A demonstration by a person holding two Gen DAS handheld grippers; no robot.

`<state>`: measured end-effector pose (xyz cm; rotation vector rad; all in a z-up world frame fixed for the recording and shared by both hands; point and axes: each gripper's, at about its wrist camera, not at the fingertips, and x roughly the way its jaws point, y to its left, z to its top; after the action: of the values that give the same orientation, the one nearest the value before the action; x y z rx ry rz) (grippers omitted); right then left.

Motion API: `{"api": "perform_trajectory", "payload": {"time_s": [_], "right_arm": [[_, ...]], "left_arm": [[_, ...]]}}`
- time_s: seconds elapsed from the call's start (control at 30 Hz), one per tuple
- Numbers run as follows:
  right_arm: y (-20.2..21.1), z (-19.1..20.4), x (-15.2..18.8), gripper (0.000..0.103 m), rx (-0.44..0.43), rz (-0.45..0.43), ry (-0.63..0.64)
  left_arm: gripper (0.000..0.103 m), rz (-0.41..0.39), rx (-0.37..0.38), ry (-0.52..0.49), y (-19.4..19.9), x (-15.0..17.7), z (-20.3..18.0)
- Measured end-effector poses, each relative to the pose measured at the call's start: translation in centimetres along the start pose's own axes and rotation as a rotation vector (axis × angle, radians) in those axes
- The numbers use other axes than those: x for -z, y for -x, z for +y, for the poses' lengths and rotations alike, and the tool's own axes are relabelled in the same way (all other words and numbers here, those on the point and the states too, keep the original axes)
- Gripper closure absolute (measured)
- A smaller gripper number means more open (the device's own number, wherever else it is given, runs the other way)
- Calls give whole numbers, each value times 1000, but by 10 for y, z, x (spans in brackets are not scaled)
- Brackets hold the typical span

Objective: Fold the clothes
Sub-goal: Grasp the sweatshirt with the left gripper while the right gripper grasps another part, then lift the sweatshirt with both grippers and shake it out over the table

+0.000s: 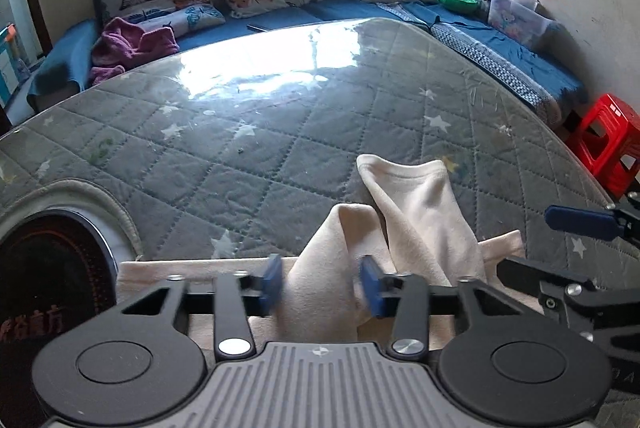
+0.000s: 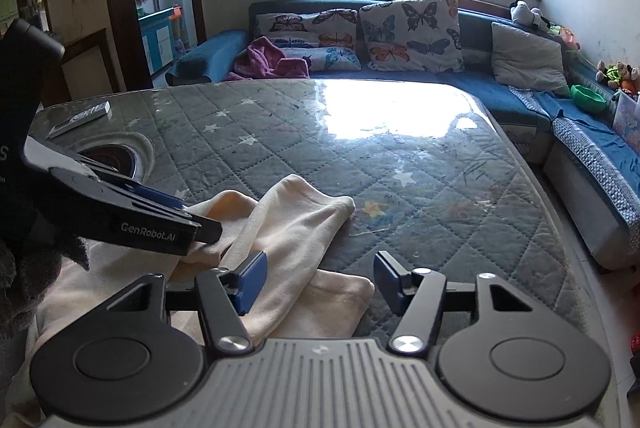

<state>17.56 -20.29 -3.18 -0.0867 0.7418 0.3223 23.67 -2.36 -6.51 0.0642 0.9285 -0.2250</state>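
A cream garment lies bunched at the near edge of the quilted grey table; one sleeve end points away from me. My left gripper is open, its blue pads either side of a raised fold of the cloth. In the right wrist view the same garment lies left of centre. My right gripper is open and empty, its left pad over the cloth's edge, its right pad over bare table. The left gripper shows there from the side, low on the cloth.
A round dark cooker plate is set in the table at the left. A remote lies at the table's far left corner. A blue sofa with butterfly pillows wraps behind. A red stool stands at the right.
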Motion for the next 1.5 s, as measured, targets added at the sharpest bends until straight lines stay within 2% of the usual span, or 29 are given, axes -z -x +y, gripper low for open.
{"api": "perform_trajectory", "payload": {"time_s": [0.03, 0.1, 0.17, 0.33, 0.4, 0.53, 0.6, 0.67, 0.8, 0.9, 1.0, 1.23, 1.5], "right_arm": [[-2, 0, -2, 46, -4, 0, 2], [-5, 0, -5, 47, -12, 0, 5], [-8, 1, -8, 51, -19, 1, 8], [-17, 4, -18, 56, -53, -1, 9], [-21, 7, -22, 59, -72, 2, 9], [-34, 12, -28, 65, -96, 23, 10], [-40, 17, -29, 67, -108, 35, 12], [-45, 21, -29, 71, -121, 48, 18], [-57, 28, -27, 84, -138, 80, 19], [-62, 32, -24, 95, -131, 93, 21], [-58, 35, -22, 100, -116, 78, 26], [-33, 29, -23, 101, -71, 12, 14], [10, 7, -17, 101, -7, -63, -20]], "left_arm": [[73, -1, 2, 1, -1, 1, 1], [85, -8, 3, 6, 0, 1, 5], [87, -11, 18, 23, 1, 1, 11], [85, -22, 42, 36, 0, 0, 17], [69, -22, 42, 29, -2, -2, 15], [70, -22, 49, 15, -9, -3, 13], [85, -26, 66, 17, -9, -3, 16], [92, -28, 76, 33, -8, -2, 20], [96, -41, 83, 75, -2, 2, 31], [96, -61, 69, 107, 7, 8, 38], [97, -92, 48, 139, 23, 12, 49], [97, -178, -11, 234, 66, 26, 78], [97, -246, -103, 349, 118, 59, 115]]}}
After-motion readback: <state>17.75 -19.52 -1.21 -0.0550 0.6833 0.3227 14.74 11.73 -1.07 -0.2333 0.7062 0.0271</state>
